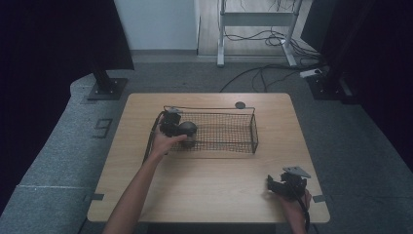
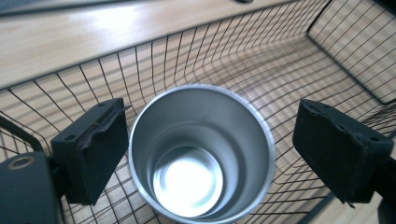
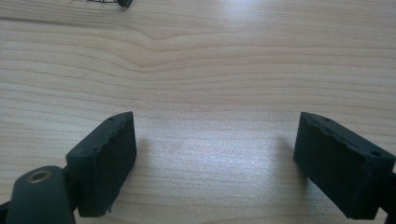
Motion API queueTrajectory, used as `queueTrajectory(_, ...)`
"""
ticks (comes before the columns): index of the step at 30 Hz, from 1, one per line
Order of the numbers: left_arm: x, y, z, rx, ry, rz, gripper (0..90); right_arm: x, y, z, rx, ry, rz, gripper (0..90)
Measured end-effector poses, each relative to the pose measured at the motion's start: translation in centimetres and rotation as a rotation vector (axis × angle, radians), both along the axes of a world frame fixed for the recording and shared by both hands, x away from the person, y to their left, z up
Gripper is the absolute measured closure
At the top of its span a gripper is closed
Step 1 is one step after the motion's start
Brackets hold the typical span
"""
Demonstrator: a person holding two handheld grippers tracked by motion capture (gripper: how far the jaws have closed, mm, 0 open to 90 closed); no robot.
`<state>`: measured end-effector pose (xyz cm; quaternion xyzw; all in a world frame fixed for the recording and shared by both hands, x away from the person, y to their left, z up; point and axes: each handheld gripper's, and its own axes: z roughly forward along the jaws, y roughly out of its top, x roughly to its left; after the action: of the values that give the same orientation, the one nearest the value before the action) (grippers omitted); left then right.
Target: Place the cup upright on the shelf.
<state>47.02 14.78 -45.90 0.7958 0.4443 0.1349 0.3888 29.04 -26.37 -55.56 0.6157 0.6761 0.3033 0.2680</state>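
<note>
A black wire basket (image 1: 229, 145) stands on the wooden table (image 1: 209, 180), a little back of centre. Inside its left end a silver metal cup (image 2: 201, 158) stands upright with its mouth open to the camera; in the high view this cup (image 1: 189, 130) looks dark grey. My left gripper (image 2: 212, 109) reaches into the basket (image 2: 280, 56) with its jaws open on either side of the cup. The left pad is almost at the rim and the right pad stands clear of it. My right gripper (image 1: 280, 184) rests near the table's front right corner, open (image 3: 217, 121) over bare wood.
A small dark round disc (image 1: 239, 105) lies on the table just behind the basket. A corner of the basket (image 3: 122, 3) shows at the top of the right gripper view. Cables and desk legs (image 1: 221, 44) are on the floor beyond the table.
</note>
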Motion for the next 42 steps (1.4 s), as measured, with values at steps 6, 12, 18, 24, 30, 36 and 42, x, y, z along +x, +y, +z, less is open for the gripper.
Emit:
queueTrajectory(6,-0.7,0.7,1.4,-0.030,-0.057,0.015,11.0,0.0,0.0,0.0,0.001,0.001,-0.001,12.9)
queueTrajectory(12,-1.7,1.3,2.5,-0.041,-0.085,0.011,11.2,0.0,0.0,0.0,0.001,0.001,-0.001,12.9)
queueTrajectory(18,-3.6,1.5,3.4,-0.054,-0.136,-0.014,11.8,0.0,0.0,0.0,0.000,0.000,0.000,12.8)
queueTrajectory(24,-5.7,2.1,3.4,-0.078,-0.153,-0.047,12.5,0.0,0.0,0.0,0.000,0.002,-0.001,12.9)
queueTrajectory(30,-8.4,3.4,3.1,-0.082,-0.192,-0.054,12.4,0.0,0.0,0.0,0.003,0.003,-0.004,12.9)
queueTrajectory(36,-11.2,4.8,1.9,-0.094,-0.197,-0.069,12.7,0.0,0.0,0.0,0.001,0.002,-0.002,12.9)
queueTrajectory(42,-13.6,5.2,0.0,-0.063,-0.192,-0.076,12.9,0.0,0.0,0.0,0.001,0.002,-0.003,12.9)
